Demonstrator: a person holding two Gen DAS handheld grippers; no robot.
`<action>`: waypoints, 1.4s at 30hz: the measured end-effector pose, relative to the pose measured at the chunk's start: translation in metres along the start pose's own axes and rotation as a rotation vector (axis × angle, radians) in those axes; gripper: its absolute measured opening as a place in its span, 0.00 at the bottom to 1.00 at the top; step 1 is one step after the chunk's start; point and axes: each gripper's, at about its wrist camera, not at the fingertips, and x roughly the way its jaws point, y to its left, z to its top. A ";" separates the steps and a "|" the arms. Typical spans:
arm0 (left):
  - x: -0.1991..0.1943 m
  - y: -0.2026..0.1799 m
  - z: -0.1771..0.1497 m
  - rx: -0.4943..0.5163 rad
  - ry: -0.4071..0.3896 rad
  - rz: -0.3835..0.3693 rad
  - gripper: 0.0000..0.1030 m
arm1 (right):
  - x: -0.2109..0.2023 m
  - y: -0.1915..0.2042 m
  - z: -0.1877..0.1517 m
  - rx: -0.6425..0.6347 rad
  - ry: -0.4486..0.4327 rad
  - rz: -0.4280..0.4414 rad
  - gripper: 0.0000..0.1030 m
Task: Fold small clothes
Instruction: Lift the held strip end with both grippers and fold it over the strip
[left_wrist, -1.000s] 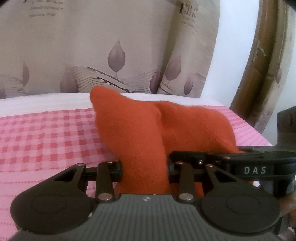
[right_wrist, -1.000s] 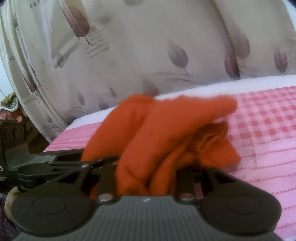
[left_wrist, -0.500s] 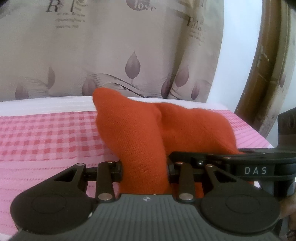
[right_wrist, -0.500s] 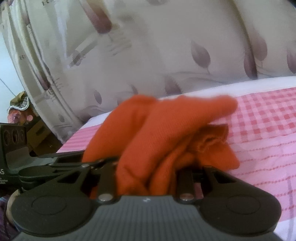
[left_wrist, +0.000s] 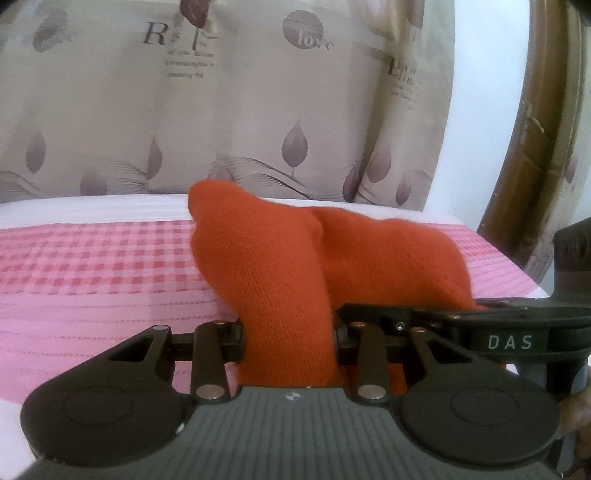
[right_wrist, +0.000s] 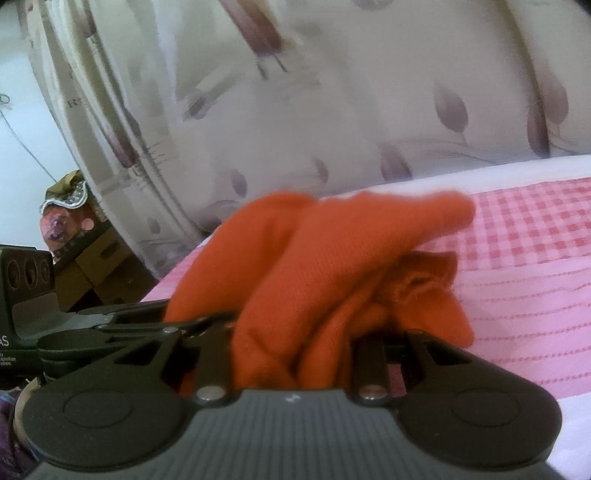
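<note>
An orange knit garment (left_wrist: 295, 258) is bunched and held up over the pink checked bedspread (left_wrist: 92, 266). My left gripper (left_wrist: 288, 336) is shut on one part of it; the cloth fills the gap between the jaws and hides the fingertips. My right gripper (right_wrist: 291, 343) is shut on another bunch of the same garment (right_wrist: 332, 251), whose far corner sticks out to the right and whose ragged edge hangs towards the bed. The two grippers are close side by side: the right one shows at the right of the left wrist view (left_wrist: 480, 332).
A beige curtain with leaf print (left_wrist: 221, 110) hangs behind the bed. A brown wooden frame (left_wrist: 535, 129) stands at the right. Cardboard boxes (right_wrist: 96, 273) sit off the bed's left edge in the right wrist view. The bedspread (right_wrist: 535, 266) stretches to the right.
Both grippers have risen and tilted upward with the garment: more curtain shows, and the bed sits lower in both views. The grips are unchanged.
</note>
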 end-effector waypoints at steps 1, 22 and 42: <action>-0.004 0.000 -0.001 -0.001 -0.001 0.004 0.36 | -0.001 0.005 -0.002 -0.003 0.000 0.005 0.30; -0.063 0.013 -0.030 -0.007 0.001 0.058 0.36 | -0.010 0.057 -0.036 -0.030 0.017 0.047 0.30; -0.074 0.010 -0.040 0.011 0.002 0.063 0.36 | -0.016 0.065 -0.049 -0.056 0.012 0.037 0.30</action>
